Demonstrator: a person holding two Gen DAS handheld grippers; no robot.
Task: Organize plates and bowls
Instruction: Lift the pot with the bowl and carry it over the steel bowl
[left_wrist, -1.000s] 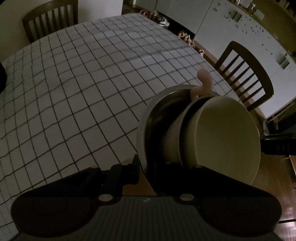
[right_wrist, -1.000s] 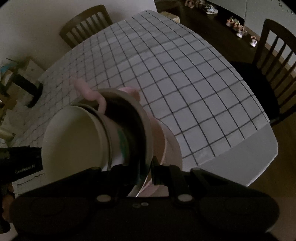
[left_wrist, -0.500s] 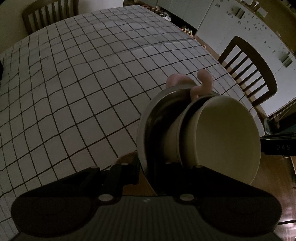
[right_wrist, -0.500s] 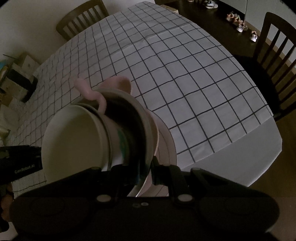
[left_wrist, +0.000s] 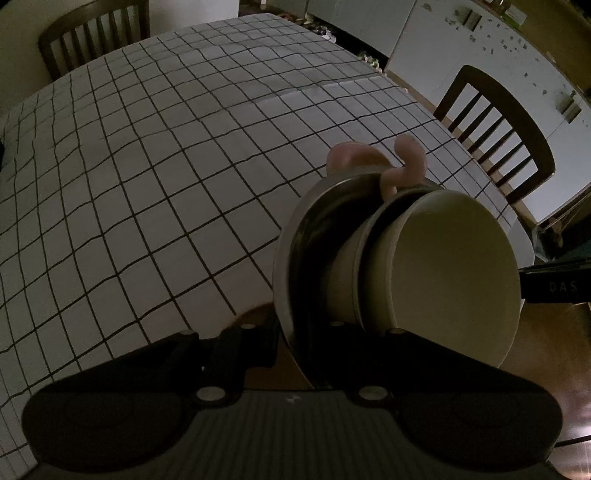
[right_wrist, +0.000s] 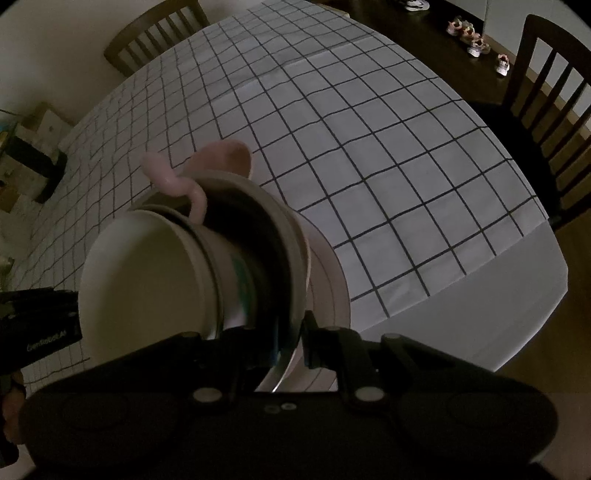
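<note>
A nested stack hangs over the near edge of the checked tablecloth (left_wrist: 147, 166). Outermost is a steel bowl (left_wrist: 288, 258), with white bowls (left_wrist: 454, 273) inside it and a pink curled handle (left_wrist: 406, 162) sticking up behind. My left gripper (left_wrist: 301, 332) is shut on the steel rim. In the right wrist view the same steel bowl (right_wrist: 295, 254) holds the white bowls (right_wrist: 144, 280), and a pink plate (right_wrist: 332, 280) lies against its outside. My right gripper (right_wrist: 288, 339) is shut on the opposite rim. Each gripper shows at the edge of the other's view.
Dark wooden chairs stand at the table's far end (left_wrist: 92, 33) and along its side (left_wrist: 495, 136), (right_wrist: 554, 92). Small shoes (right_wrist: 476, 40) lie on the floor beyond. Boxes (right_wrist: 33, 147) sit off the far left corner. White cabinets (left_wrist: 480, 44) line the wall.
The stack and both grippers have sunk a little toward the tablecloth, which now looks closer. More of the pink plate behind the steel bowl shows. Both grips are unchanged.
</note>
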